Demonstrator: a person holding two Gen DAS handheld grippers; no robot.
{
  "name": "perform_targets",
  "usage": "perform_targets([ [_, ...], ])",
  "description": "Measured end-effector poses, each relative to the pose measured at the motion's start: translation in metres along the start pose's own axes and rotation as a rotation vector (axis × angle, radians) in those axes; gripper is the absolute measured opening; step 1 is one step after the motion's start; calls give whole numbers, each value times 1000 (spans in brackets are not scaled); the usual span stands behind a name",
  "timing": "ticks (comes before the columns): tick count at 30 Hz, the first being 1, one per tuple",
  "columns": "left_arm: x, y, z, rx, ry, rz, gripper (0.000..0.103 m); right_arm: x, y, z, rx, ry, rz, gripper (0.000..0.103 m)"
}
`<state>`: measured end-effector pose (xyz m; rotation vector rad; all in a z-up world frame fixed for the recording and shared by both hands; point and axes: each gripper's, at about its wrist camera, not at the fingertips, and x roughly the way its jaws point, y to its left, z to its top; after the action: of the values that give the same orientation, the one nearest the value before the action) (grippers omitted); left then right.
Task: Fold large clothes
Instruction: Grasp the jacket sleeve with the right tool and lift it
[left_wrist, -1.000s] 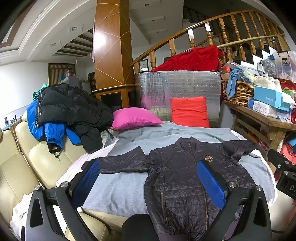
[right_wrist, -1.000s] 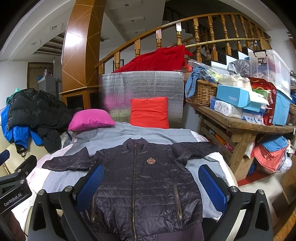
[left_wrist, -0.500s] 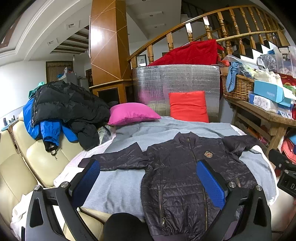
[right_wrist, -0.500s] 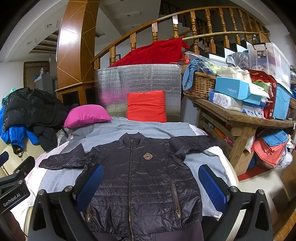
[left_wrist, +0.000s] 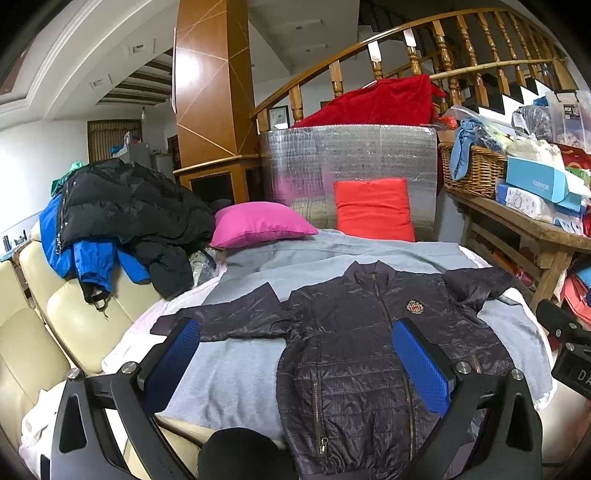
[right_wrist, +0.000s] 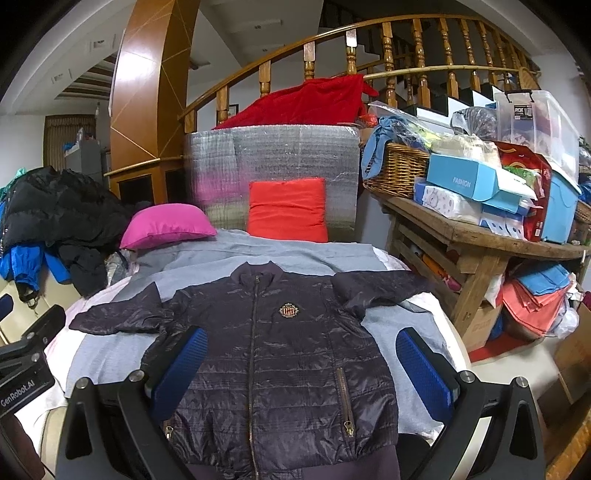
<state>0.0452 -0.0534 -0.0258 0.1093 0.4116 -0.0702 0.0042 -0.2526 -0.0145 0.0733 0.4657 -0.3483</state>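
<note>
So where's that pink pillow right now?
The pink pillow lies at the far end of the grey blanket, left of the red cushion in both views, beside the black coat piled on the sofa.

Both wrist views face forward, sharing the jacket (left_wrist: 369, 350)

A curved wooden staircase railing (right_wrist: 388, 44) rises behind a wood-panelled column (left_wrist: 210, 92); cream sofa (left_wrist: 74, 317) left, cluttered wooden desk (right_wrist: 476, 236) right.
</note>
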Motion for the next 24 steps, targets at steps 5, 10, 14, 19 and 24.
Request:
perform_targets([
  [5,35,-8,4,5,31,13,103,30,-3,3,-8,32,-26,103],
  [10,105,-21,5,-1,101,-12,103,82,-17,11,10,73,-38,103],
  [14,200,-33,-7,-23,260,-88,103,140,-48,14,74,76,68,103],
  [19,313,-49,-45,-50,417,-56,103,247,-151,7,307,78,244,103],
  [24,351,-56,-43,-113,340,-47,103,355,-276,-7,696,129,329,103],
])
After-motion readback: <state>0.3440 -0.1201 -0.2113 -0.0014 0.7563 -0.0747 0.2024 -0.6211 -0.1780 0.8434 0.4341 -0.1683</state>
